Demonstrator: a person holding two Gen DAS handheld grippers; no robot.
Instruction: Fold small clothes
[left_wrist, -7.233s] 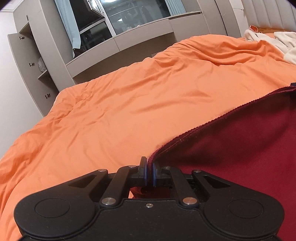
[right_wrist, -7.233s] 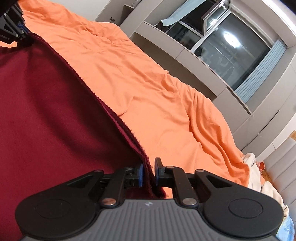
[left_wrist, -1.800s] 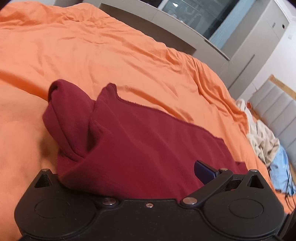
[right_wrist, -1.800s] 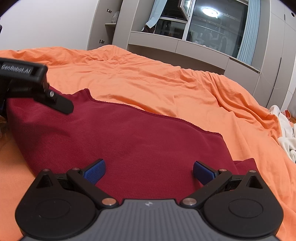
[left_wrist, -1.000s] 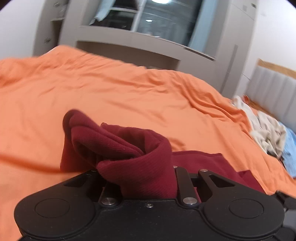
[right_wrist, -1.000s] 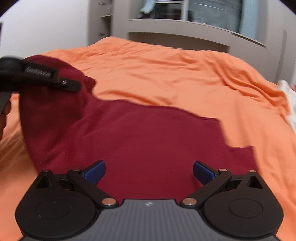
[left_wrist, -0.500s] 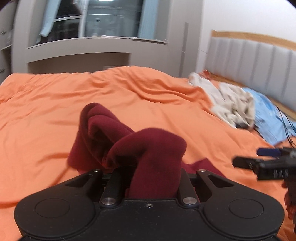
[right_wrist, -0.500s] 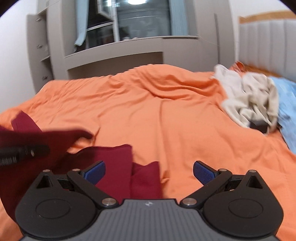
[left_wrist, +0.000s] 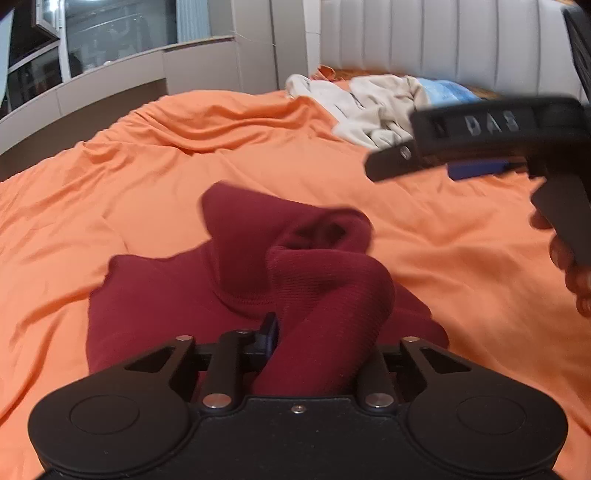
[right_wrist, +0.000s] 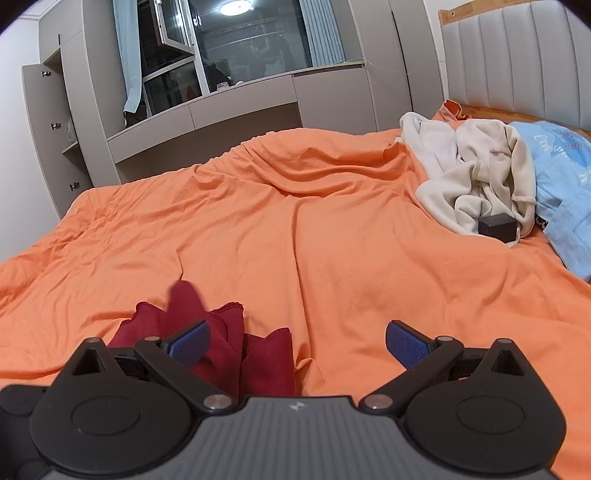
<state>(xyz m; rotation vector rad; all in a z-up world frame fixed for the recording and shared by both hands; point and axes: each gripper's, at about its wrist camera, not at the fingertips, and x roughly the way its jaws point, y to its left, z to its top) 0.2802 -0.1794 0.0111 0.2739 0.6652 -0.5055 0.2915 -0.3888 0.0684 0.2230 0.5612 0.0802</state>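
Observation:
A dark red knit garment (left_wrist: 236, 288) lies bunched on the orange bedcover (left_wrist: 147, 177). My left gripper (left_wrist: 314, 343) is shut on a thick rolled fold of it. One blue pad (left_wrist: 269, 328) shows and the other finger is hidden under the cloth. In the left wrist view my right gripper (left_wrist: 476, 168) hovers at the upper right, above the bed and clear of the garment, with a hand (left_wrist: 569, 266) below it. In the right wrist view the right gripper (right_wrist: 297, 343) stands open and holds nothing. The red garment (right_wrist: 229, 347) sits low on the left, behind its left finger.
A heap of cream clothes (right_wrist: 476, 177) and a light blue garment (right_wrist: 561, 177) lie at the far right by the padded headboard (right_wrist: 517, 62). A small black box (right_wrist: 496, 227) rests against the heap. Grey cabinets and a window stand beyond the bed.
My left gripper has swung right, carrying the bunched end of the red garment over the rest of it. My right gripper stayed open and turned off the garment toward the clothes heap.

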